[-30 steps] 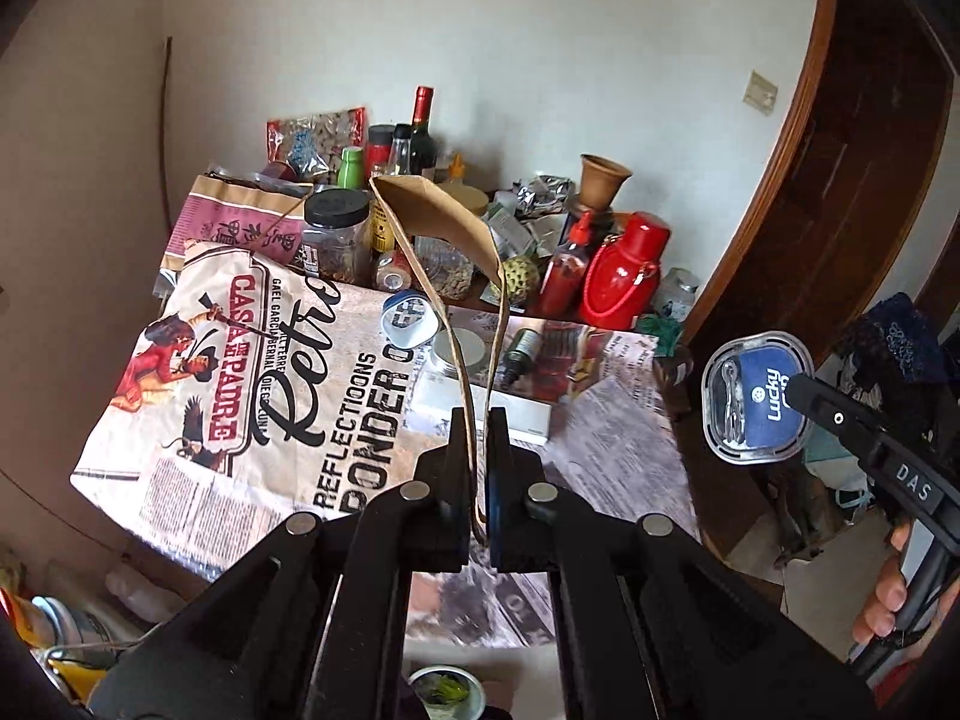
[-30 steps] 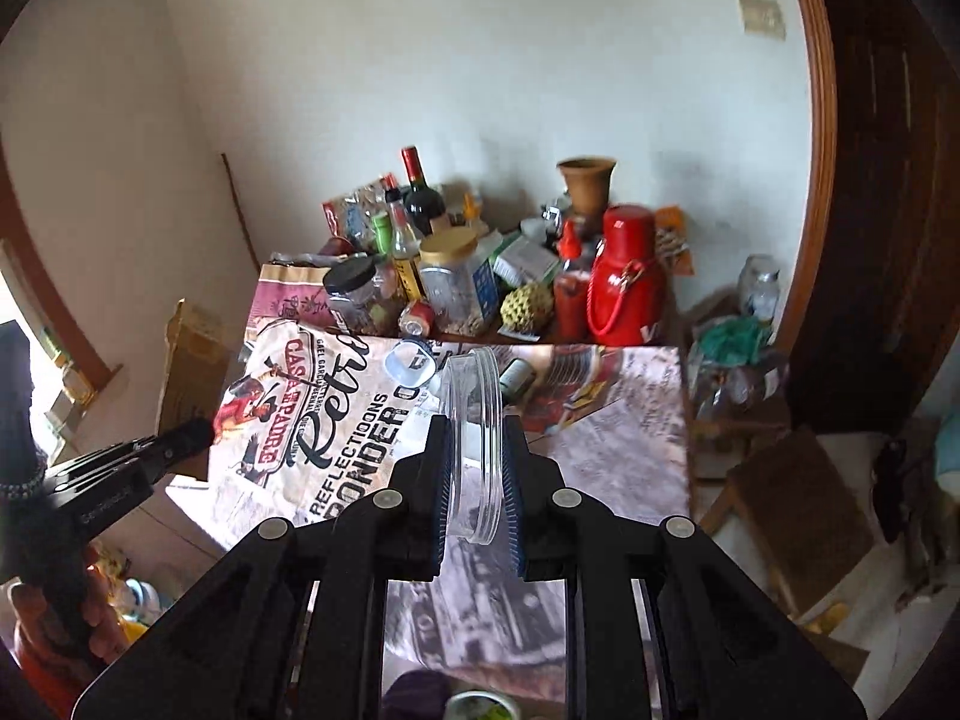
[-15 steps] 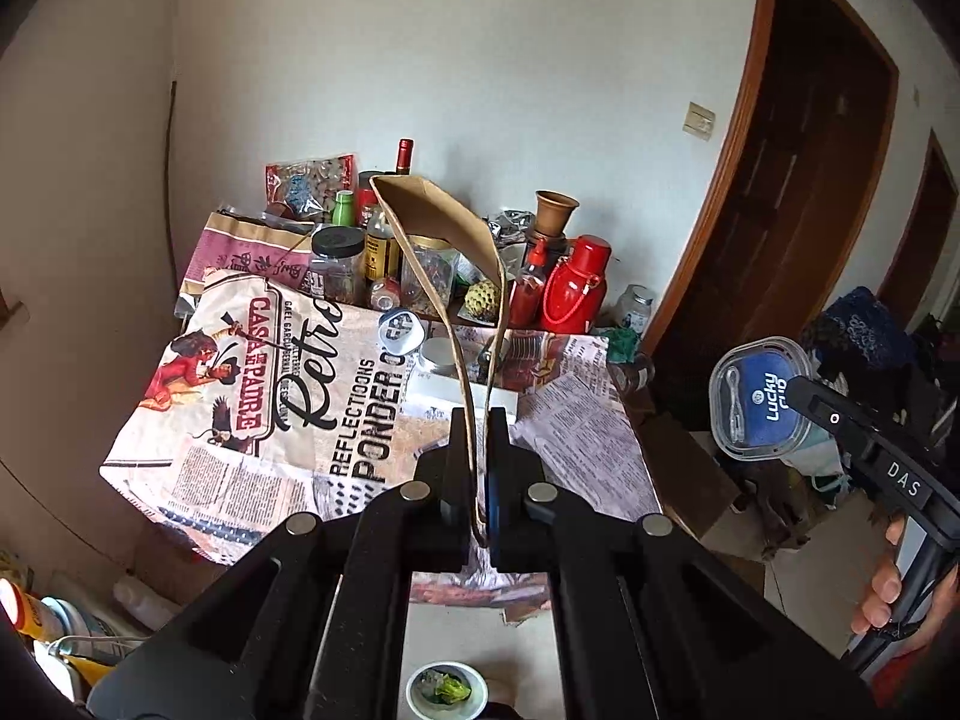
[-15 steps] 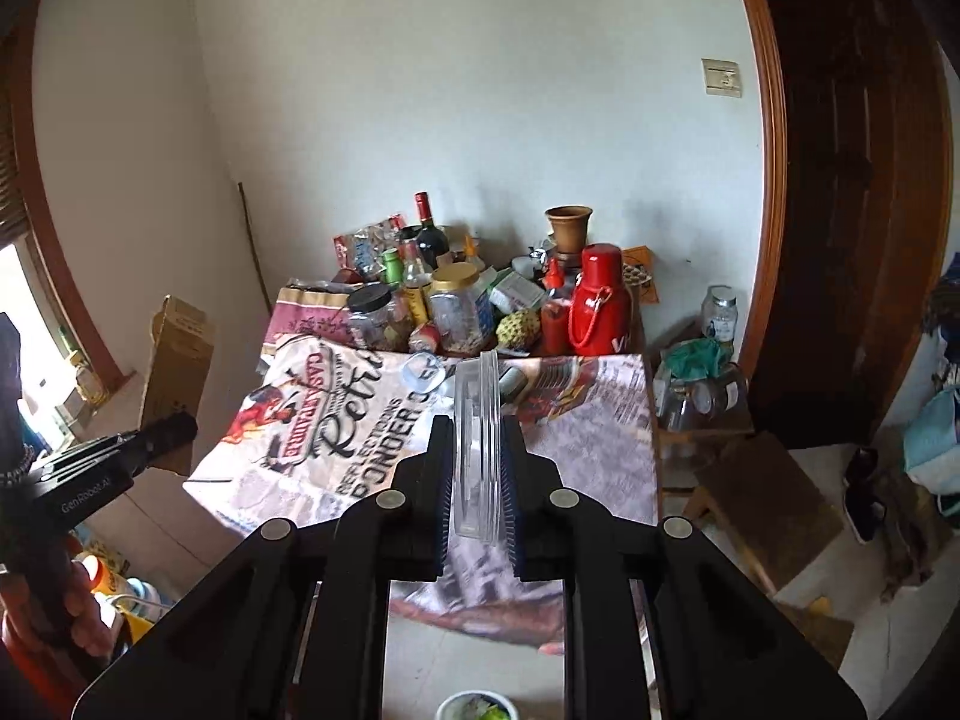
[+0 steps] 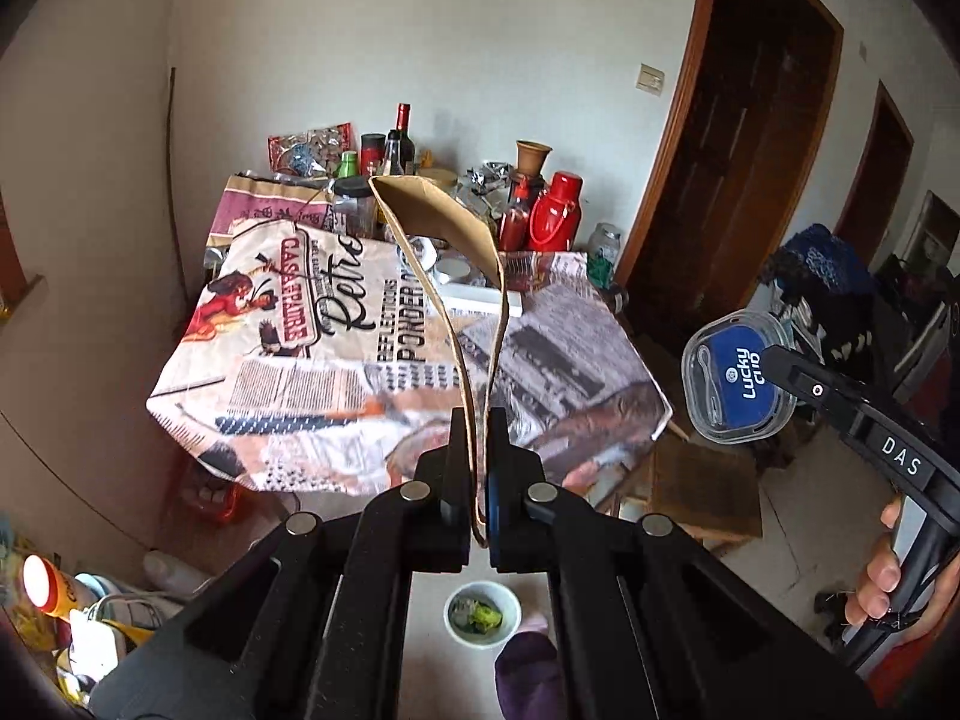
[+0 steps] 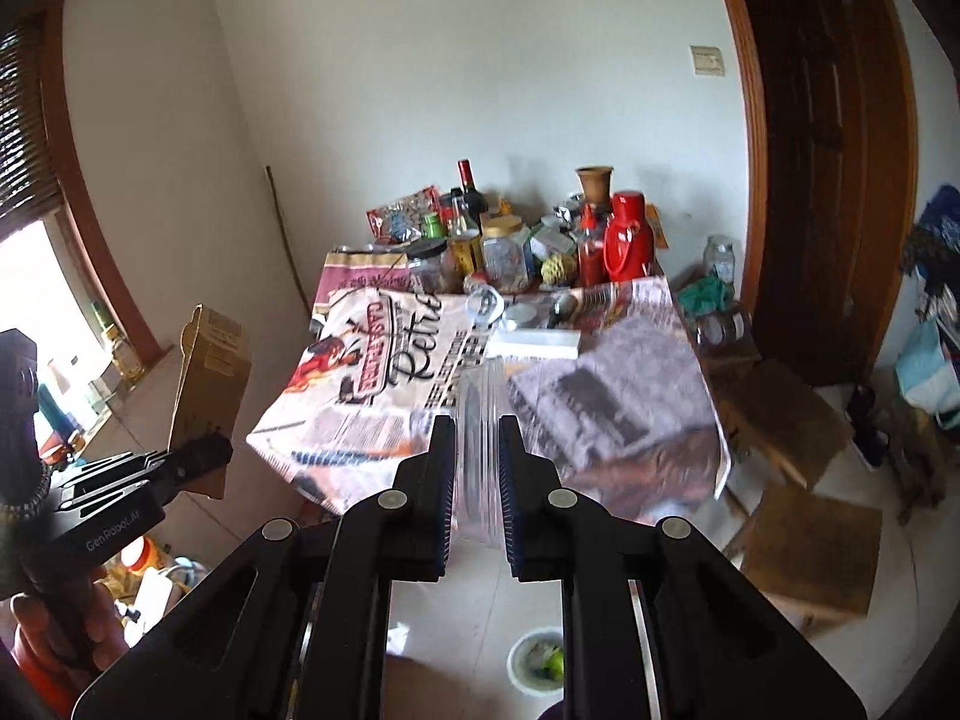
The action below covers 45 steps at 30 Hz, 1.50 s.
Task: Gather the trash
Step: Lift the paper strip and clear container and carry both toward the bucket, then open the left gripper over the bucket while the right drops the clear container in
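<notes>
White-walled room, dark wooden door at right of frame. Table [image 6: 600, 414] at centre of both views, draped in printed newspaper-style cloth; bottles, jars and a red flask [image 6: 627, 237] crowd its far edge.

Left claw [image 5: 478, 480]: pinched tight on a flattened brown cardboard piece [image 5: 441, 222], which stands up from the jaws into the upper centre of frame.

Right claw [image 6: 477, 480]: narrow, clamped on a clear plastic lid [image 5: 738, 378], blue label, seen edge-on between the pads in its own view.

Progress: two pieces of trash are in hand, both off the table. Neither is dropped anywhere yet; no bin visible.

Possibly left to collect: loose items at table centre, among them a white flat box [image 6: 534, 343]. A small white cup [image 5: 482, 613] with green scraps sits on the floor, bottom centre.
</notes>
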Tool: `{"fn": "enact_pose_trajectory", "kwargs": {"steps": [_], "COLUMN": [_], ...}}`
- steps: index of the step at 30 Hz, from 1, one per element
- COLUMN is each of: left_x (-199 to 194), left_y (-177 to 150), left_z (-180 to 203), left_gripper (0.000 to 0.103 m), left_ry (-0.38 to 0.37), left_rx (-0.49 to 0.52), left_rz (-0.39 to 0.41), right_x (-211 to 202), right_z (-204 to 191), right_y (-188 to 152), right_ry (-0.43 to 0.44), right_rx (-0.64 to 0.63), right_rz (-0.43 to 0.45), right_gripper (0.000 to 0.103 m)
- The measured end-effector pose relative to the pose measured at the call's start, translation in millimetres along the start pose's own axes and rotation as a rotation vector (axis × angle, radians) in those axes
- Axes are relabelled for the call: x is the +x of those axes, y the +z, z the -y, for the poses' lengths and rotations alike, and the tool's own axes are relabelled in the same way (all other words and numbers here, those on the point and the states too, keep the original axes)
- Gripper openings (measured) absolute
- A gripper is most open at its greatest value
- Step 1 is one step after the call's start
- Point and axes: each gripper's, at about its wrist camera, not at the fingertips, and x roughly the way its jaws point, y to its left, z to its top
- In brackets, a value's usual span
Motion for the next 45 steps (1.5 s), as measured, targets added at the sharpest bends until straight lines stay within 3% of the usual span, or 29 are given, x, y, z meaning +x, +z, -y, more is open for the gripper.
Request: {"fn": "enact_pose_trajectory", "kwargs": {"steps": [3, 6, 13, 22, 29, 31, 32, 35, 36, 38, 45], "left_x": [-12, -16, 7, 95, 178, 202, 214, 258, 269, 301, 402], "left_y": [-19, -36, -76, -141, -200, -219, -228, -262, -270, -296, -376], "left_z": [-3, -3, -8, -13, 1, 8, 11, 20, 23, 26, 31], "left_gripper": [0.002, 0.002, 0.002, 0.002, 0.002, 0.002, 0.002, 0.002, 0.002, 0.002, 0.002], "left_ry": [-0.019, -0.033, -0.015, 0.037, -0.004, -0.025, -0.037, -0.058, -0.066, -0.076, -0.097], "left_rx": [0.014, 0.022, -0.017, -0.056, -0.078, -0.081, -0.078, -0.071, -0.074, -0.078, -0.085], "left_rz": [-0.029, -0.065, -0.173, -0.348, -0.481, -0.518, -0.539, -0.612, -0.632, -0.68, -0.818], "right_x": [-11, -14, 29, 108, 147, 158, 166, 182, 185, 193, 228], "right_z": [-8, -12, -5, 34, 72, 82, 88, 106, 112, 123, 164], "right_y": [-16, -36, -74, -132, -170, -183, -190, -211, -218, -231, -278], "right_ry": [-0.019, -0.033, -0.008, 0.027, 0.006, 0.004, 0.008, 0.0, -0.007, -0.026, -0.077], "right_rx": [0.017, 0.027, 0.032, 0.018, 0.008, 0.019, 0.029, 0.078, 0.089, 0.096, 0.112], "right_rz": [-0.027, -0.071, -0.209, -0.373, -0.443, -0.473, -0.496, -0.533, -0.524, -0.52, -0.535], "right_gripper": [0.003, 0.003, 0.002, 0.002, 0.003, 0.006, 0.013, 0.052, 0.058, 0.062, 0.062]}}
